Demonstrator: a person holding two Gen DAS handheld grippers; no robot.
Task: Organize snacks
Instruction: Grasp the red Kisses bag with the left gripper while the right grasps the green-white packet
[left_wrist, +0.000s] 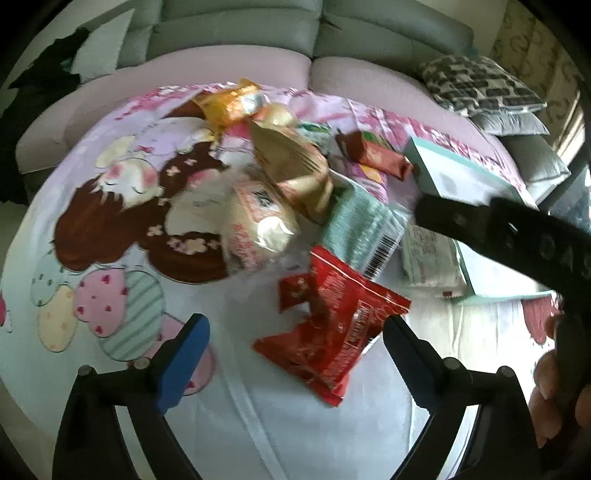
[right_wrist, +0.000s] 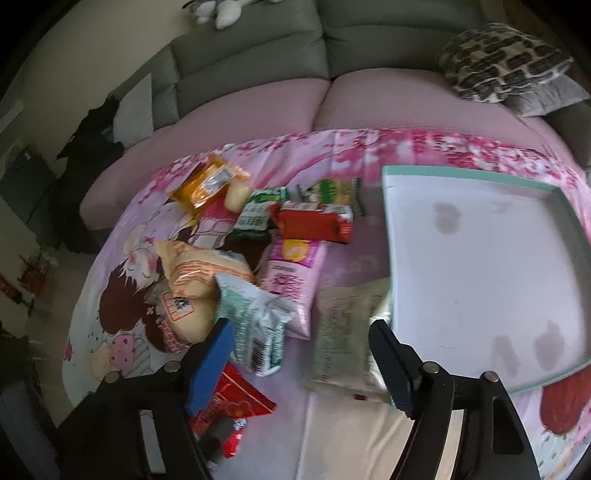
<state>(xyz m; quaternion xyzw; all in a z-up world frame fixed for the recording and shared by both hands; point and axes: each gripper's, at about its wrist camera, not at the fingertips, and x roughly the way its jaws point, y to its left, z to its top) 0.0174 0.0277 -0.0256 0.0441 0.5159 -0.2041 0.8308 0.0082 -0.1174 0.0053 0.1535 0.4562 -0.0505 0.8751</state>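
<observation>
Left wrist view showed the left gripper (left_wrist: 295, 354) with jaws wide apart around a red snack packet (left_wrist: 334, 334) on the cartoon-printed cloth (left_wrist: 110, 206), pads not pressing it. The right gripper (right_wrist: 303, 354) stood apart over a pale packet (right_wrist: 345, 339) just beside the white tray (right_wrist: 480, 258).
</observation>
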